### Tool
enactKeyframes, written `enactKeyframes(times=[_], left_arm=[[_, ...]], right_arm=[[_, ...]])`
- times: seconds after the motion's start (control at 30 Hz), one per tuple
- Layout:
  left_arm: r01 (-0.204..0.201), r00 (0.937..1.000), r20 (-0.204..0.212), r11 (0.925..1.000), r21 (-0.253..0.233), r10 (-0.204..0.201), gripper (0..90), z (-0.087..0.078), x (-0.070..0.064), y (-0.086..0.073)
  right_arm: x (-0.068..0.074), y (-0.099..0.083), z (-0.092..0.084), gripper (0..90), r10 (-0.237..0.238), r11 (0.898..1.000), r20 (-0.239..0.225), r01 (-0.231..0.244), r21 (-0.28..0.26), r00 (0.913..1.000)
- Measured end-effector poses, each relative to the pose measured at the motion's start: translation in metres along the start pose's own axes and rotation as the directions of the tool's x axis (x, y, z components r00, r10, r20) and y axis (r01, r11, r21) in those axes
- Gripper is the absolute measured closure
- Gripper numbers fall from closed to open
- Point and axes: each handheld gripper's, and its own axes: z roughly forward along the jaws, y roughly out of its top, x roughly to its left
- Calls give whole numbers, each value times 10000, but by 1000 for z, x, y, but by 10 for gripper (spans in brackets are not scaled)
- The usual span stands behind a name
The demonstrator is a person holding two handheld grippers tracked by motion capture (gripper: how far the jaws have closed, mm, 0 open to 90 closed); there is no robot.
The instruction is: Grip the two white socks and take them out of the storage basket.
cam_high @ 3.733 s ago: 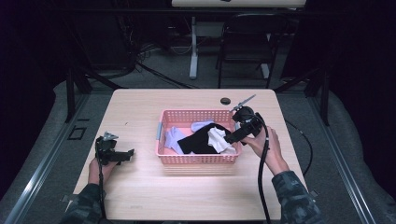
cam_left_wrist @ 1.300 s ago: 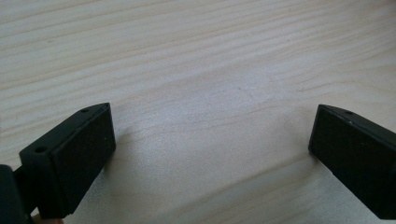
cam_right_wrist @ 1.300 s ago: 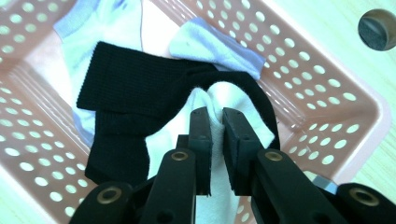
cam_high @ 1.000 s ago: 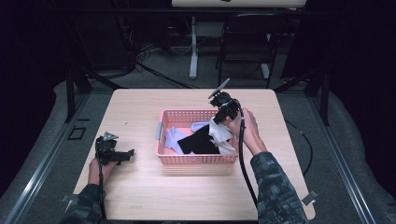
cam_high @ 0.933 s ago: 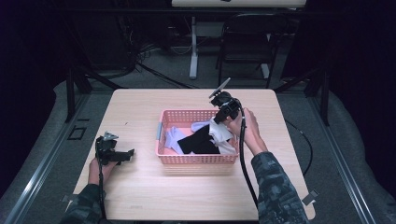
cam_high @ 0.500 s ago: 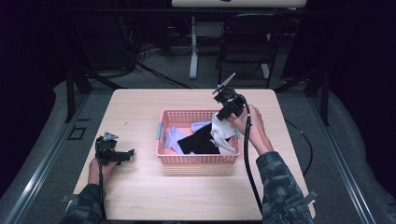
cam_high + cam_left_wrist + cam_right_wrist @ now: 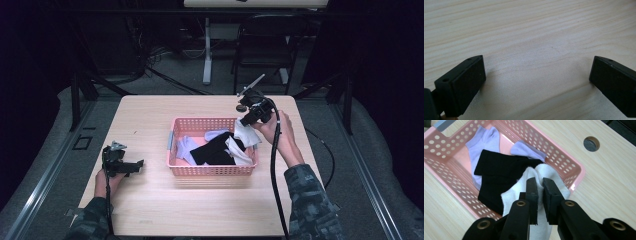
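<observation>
A pink perforated basket (image 7: 212,171) (image 7: 577,173) sits mid-table and holds black socks (image 7: 212,150) (image 7: 499,167), lavender socks (image 7: 184,147) (image 7: 486,140) and white socks (image 7: 239,156). My right gripper (image 7: 248,121) (image 7: 540,184) hangs over the basket's far right corner, shut on a white sock (image 7: 247,134) (image 7: 549,173) that drapes down over the rim. My left gripper (image 7: 131,166) (image 7: 536,72) rests low at the table's left, open, with bare wood between its jaws.
The light wooden table (image 7: 150,120) (image 7: 529,30) has a round cable hole (image 7: 242,107) (image 7: 591,143) just behind the basket. A chair (image 7: 265,45) and a desk leg (image 7: 206,55) stand beyond the far edge. A cable (image 7: 274,175) trails from the right gripper.
My right gripper has lifted and moved back and to the right from the basket's middle, carrying the white sock up to the far right corner. The left gripper has stayed still.
</observation>
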Motion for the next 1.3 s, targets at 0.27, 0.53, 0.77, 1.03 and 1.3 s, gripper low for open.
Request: enactKeyframes(times=[0.27, 0.53, 0.77, 1.03, 1.3], left_arm=[[3, 10000, 3, 10000, 3, -3, 4, 0, 0, 0], [3, 10000, 1, 10000, 2, -3, 3, 0, 0, 0], [2, 10000, -2, 10000, 1, -2, 3, 0, 0, 0], [5, 10000, 1, 10000, -1, -5, 3, 0, 0, 0], [5, 10000, 1, 10000, -1, -5, 3, 0, 0, 0]], right_arm=[[-14, -17, -19, 831, 279, 9996, 340, -276, -100, 9990], [-31, -37, -30, 831, 687, 9976, 595, -684, -64, 9959], [-47, -55, -34, 831, 1164, 9932, 782, -1163, -49, 9901], [-66, -79, -26, 830, 1626, 9853, 1037, -1670, 349, 9812], [-77, -96, -12, 830, 1959, 9762, 1173, -2049, 708, 9736]])
